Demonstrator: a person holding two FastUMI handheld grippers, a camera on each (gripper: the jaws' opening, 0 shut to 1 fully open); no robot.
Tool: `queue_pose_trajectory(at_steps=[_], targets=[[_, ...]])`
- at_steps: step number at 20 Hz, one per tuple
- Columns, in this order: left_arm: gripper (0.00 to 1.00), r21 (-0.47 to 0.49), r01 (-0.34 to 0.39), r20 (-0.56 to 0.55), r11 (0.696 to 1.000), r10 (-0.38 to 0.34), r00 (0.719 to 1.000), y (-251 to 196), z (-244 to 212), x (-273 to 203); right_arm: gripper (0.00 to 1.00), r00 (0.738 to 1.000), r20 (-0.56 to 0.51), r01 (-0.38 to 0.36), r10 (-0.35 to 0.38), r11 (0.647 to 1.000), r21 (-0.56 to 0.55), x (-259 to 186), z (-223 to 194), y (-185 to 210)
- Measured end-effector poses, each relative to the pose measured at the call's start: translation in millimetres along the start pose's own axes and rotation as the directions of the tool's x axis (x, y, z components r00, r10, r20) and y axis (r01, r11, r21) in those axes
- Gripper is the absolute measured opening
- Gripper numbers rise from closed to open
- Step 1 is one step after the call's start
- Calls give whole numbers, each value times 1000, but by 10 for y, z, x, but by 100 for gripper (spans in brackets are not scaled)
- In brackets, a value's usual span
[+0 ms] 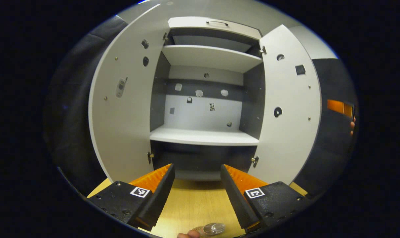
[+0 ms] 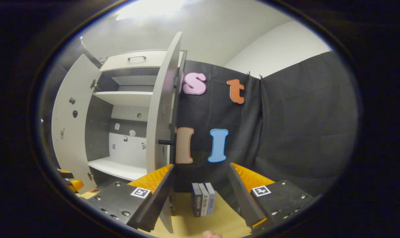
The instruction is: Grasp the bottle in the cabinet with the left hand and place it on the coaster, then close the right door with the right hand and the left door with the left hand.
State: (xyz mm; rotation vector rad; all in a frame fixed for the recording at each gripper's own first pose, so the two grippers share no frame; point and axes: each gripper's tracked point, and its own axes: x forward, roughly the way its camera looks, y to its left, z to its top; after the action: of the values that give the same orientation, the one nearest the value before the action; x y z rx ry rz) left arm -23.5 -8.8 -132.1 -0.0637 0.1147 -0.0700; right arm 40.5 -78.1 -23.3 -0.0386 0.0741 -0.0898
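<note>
**Two doors open, bottle down at the near worktop edge**

Both cabinet doors stand swung outward. In the left gripper view the left gripper [image 1: 197, 180] faces straight into the cabinet [image 1: 205, 99], its fingers spread wide with nothing between them. The left door [image 1: 124, 109] and the right door [image 1: 289, 109] flank the opening, and the lower shelf [image 1: 203, 136] and upper shelf [image 1: 210, 58] are bare. Low in that view, between the fingers and at the near edge of the wooden worktop [image 1: 195, 201], sits the clear top of the bottle [image 1: 214, 227]; whether it rests on the coaster cannot be told, as the spot is cut off. A fingertip [image 1: 188, 234] shows just beside it.

In the right gripper view the right gripper [image 2: 201, 181] is also spread wide and holds nothing. Its near finger lies close to the edge of the right door [image 2: 162, 112], seen nearly edge-on, with a dark knob [image 2: 166, 142] projecting from it; contact cannot be judged. Three books [image 2: 203, 198] stand upright on the worktop ahead, against the booth wall.
</note>
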Motion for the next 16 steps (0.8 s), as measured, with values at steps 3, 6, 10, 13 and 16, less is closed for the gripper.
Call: queue_pose_trajectory(at_steps=[3,6,10,13,16], targets=[[89,4,-47,52,999,46,998,183,276,-33,94,1000,-7,-21,21,1000,3,70,-26,111],[89,10,-90,81,996,88,993,365,431,-101,96,999,-13,-36,36,999,-2,136,-48,201],[89,3,-150,86,989,149,985,611,480,-196,93,999,-12,-48,48,999,-4,175,-65,255],[89,-3,-192,82,981,192,978,796,475,-269,95,998,-9,-66,66,998,2,157,-55,326],[89,-11,-227,88,974,228,970,968,509,-353,93,996,-3,-93,93,996,7,167,-52,478]])
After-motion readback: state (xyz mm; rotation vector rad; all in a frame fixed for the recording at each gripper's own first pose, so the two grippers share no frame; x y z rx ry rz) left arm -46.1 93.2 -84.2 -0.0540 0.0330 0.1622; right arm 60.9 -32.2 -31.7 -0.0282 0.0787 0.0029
